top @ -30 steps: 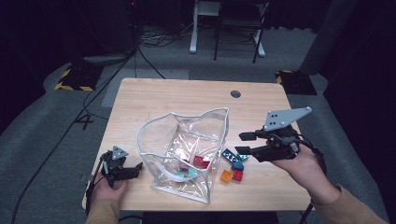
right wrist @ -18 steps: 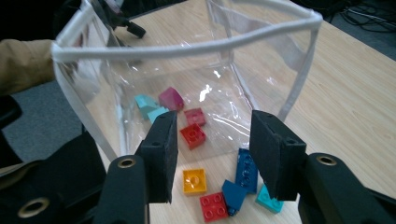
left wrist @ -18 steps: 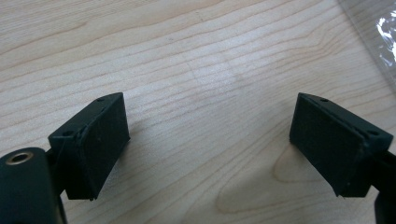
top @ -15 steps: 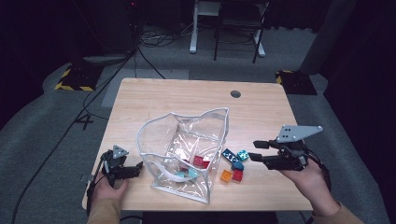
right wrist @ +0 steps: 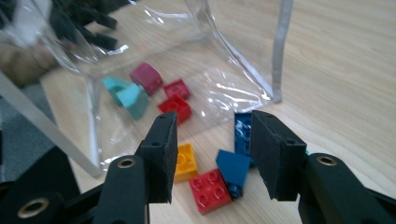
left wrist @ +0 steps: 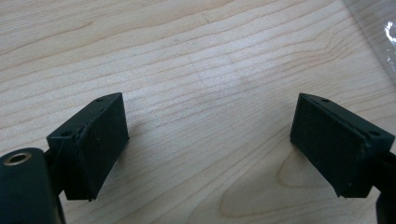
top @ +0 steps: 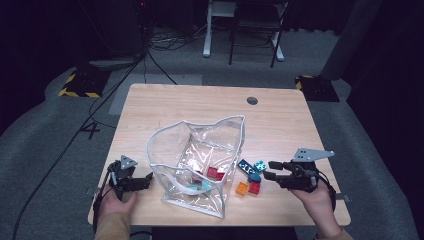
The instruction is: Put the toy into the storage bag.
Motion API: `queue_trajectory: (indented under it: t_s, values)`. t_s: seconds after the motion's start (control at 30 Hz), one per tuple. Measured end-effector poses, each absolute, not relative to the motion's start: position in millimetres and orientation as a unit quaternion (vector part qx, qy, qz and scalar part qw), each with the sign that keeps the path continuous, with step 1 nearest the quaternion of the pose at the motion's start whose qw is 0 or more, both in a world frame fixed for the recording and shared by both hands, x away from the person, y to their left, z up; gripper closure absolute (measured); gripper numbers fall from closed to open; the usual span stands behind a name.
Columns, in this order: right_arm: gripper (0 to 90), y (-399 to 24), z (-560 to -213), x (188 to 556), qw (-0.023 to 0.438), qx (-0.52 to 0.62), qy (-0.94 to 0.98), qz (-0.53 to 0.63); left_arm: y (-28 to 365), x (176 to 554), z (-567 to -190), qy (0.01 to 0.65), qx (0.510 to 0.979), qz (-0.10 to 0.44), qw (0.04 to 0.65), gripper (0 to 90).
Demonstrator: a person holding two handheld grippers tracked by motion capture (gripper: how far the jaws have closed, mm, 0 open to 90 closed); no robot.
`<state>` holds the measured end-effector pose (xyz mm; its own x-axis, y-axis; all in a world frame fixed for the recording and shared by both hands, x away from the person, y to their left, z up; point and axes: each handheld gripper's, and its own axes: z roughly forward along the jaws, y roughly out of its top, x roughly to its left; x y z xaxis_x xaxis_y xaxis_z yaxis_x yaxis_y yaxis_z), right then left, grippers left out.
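The right hand-held gripper [right wrist: 212,154] hovers released, jaws parted over loose bricks [right wrist: 219,177] on the worktop [top: 200,107]. At its ten o'clock, the clear bag [top: 200,165] holds red and teal bricks [right wrist: 154,91]. The left hand-held gripper [left wrist: 210,140] rests released.

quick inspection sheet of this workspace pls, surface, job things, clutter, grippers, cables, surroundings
surface: light wooden table with a round grommet hole
job's things: clear plastic bag standing open, a few bricks inside; loose bricks beside it, red, yellow, blue
clutter: nothing seen
grippers: left gripper open over bare wood beside the bag; right gripper partly open, nothing between its pads, aimed at the loose bricks
cables: black cables across the floor left of the table
surroundings: dark room, grey carpet, chair legs behind, yellow-black hazard tape
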<state>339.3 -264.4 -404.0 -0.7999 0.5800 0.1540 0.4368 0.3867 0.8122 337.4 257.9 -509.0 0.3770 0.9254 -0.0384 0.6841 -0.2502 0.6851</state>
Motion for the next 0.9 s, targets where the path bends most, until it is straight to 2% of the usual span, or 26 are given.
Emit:
queue_trajectory:
  t_s: [0.5,0.9]
  values:
    - [51.3,-257,-465,347,0.07,0.332,0.853,0.398,258,338,-509,0.526,0.767,0.191,0.316,11.6]
    - [51.3,-245,-480,353,0.064,0.332,0.858,0.387,258,338,-509,0.526,0.766,0.193,0.316,11.6]
